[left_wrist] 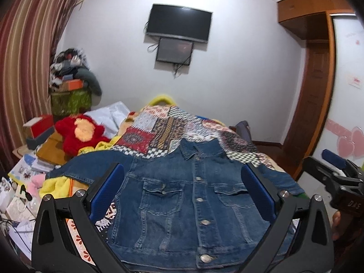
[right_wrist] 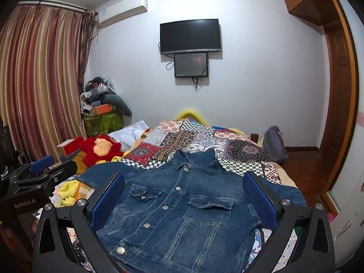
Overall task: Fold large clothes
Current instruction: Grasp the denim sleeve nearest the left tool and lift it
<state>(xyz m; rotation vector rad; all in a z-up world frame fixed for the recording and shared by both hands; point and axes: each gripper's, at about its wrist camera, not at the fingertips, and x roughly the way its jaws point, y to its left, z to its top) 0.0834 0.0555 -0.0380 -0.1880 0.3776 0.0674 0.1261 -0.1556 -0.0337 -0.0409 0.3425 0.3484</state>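
The denim jacket (left_wrist: pixel 193 195) lies buttoned and face-up on the patchwork bed (left_wrist: pixel 159 129), filling each frame's lower centre. Both the left gripper (left_wrist: pixel 182 191) and right gripper (right_wrist: pixel 184 195) hover released, grasping nothing. Best to pinch a sleeve cuff first and fold it inward flat.

Denim jacket (right_wrist: pixel 177 209) (buttoned) lies on patchwork bedspread (right_wrist: pixel 241 152).

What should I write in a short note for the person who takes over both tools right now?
Left tool: open, holding nothing.
Right tool: open, holding nothing.
The blue denim jacket lies face up, buttoned, on the patchwork bedspread, collar toward the far wall, sleeves spread to both sides.
Done: jacket laid out flat.
Left: all folds; the sleeves are probably first.
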